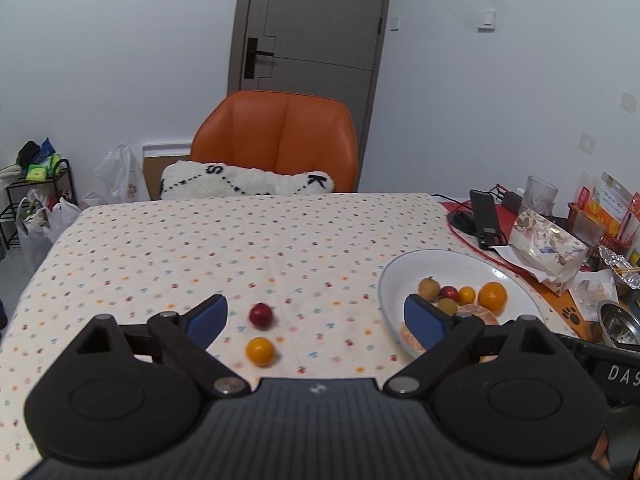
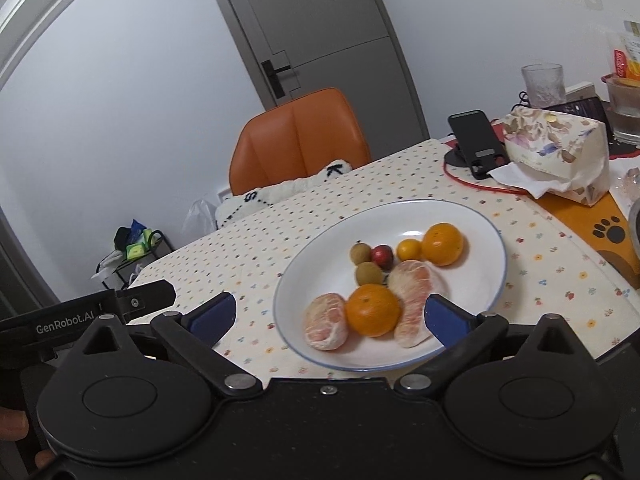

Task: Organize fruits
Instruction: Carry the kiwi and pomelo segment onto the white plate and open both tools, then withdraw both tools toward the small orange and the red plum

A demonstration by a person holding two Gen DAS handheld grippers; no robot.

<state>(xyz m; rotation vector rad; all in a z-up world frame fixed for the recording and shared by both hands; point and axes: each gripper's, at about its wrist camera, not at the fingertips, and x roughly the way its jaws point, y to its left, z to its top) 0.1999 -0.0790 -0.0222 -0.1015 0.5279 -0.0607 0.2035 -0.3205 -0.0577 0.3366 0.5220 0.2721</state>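
Two fruits on tablecloth (image 1: 200,248) near the table's near edge: red fruit (image 1: 261,315), yellow fruit (image 1: 260,351). Plate (image 2: 472,220) toward right edge holds the rest. Left gripper (image 1: 316,316) and right gripper (image 2: 330,314): jaws wide, empty. Left gripper's body reads "GenRobot.AI".

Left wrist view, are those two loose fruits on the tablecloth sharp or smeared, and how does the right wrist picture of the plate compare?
Left wrist view: the red fruit and yellow fruit look slightly smeared, and fisheye bends the door frame. Right wrist view: the plate and its fruit are sharper, under even light with soft shadows and no strong glare.
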